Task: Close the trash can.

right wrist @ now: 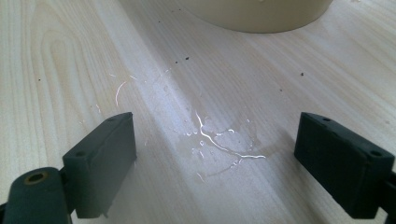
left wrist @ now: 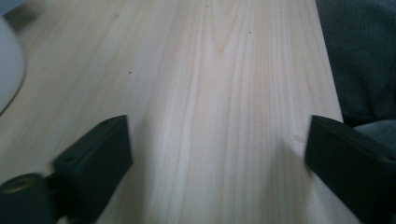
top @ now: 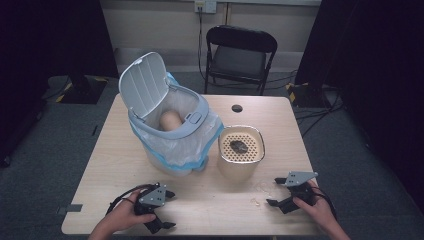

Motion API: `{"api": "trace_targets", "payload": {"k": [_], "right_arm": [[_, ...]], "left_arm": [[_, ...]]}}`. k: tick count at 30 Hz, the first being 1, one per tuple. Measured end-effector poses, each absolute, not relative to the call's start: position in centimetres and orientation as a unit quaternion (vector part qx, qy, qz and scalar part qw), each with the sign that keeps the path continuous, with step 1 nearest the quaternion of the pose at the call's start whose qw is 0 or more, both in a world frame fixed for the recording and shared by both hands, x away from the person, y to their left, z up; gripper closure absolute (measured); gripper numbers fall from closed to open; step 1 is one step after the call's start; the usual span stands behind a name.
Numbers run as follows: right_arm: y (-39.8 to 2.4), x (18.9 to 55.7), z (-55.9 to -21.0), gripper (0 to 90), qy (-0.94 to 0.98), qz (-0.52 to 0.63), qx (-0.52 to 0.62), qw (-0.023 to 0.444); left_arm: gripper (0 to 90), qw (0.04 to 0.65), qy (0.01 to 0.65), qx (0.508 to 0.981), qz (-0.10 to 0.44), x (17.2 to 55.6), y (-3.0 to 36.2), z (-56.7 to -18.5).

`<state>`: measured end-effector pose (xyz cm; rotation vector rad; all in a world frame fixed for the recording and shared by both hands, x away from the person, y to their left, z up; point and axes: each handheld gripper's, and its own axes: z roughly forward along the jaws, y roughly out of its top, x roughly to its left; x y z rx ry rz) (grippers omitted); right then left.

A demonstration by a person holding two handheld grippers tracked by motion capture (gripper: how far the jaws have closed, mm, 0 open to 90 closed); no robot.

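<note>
Pale wood worktop (top: 200,200): both jaws wide, nothing between them, left hand-held gripper (top: 167,207) low at the near edge, right hand-held gripper (top: 274,192) over a wet smear (right wrist: 219,140) near the beige strainer tub (top: 241,150).

At the lower left of the high view the left gripper (top: 167,210) lies low in its hand with jaws spread wide, while the right gripper (top: 274,192) at lower right likewise gapes, gripping nothing.
</note>
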<state>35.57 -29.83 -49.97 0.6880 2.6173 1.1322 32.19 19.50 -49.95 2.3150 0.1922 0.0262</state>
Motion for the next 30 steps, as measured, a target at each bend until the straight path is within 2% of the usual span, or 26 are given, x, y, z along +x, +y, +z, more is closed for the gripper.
{"api": "trace_targets", "payload": {"k": [2, 4, 10, 20, 30], "right_arm": [[-29.8, 35.6, -50.0, 12.1, 0.887, 0.384, 0.233, 0.104], [-29.8, 35.6, -50.0, 12.0, 0.887, 0.384, 0.233, 0.104], [-29.8, 35.6, -50.0, 11.9, 0.887, 0.384, 0.234, 0.104], [-29.8, 35.6, -50.0, 11.9, 0.887, 0.384, 0.234, 0.105], [-29.8, 35.5, -50.0, 11.9, 0.887, 0.384, 0.234, 0.105]], "left_arm": [[19.3, 0.401, 0.104, 0.91, 0.003, 32.4, 20.2, -49.5], [15.4, 0.4, 0.121, 0.908, 0.006, 32.4, 20.8, -48.9], [16.4, 0.407, 0.164, 0.899, -0.003, 32.1, 22.7, -47.1], [16.0, 0.412, 0.23, 0.882, 0.008, 32.1, 26.9, -41.1], [16.0, 0.411, 0.266, 0.871, 0.024, 32.9, 28.7, -36.9]]}}
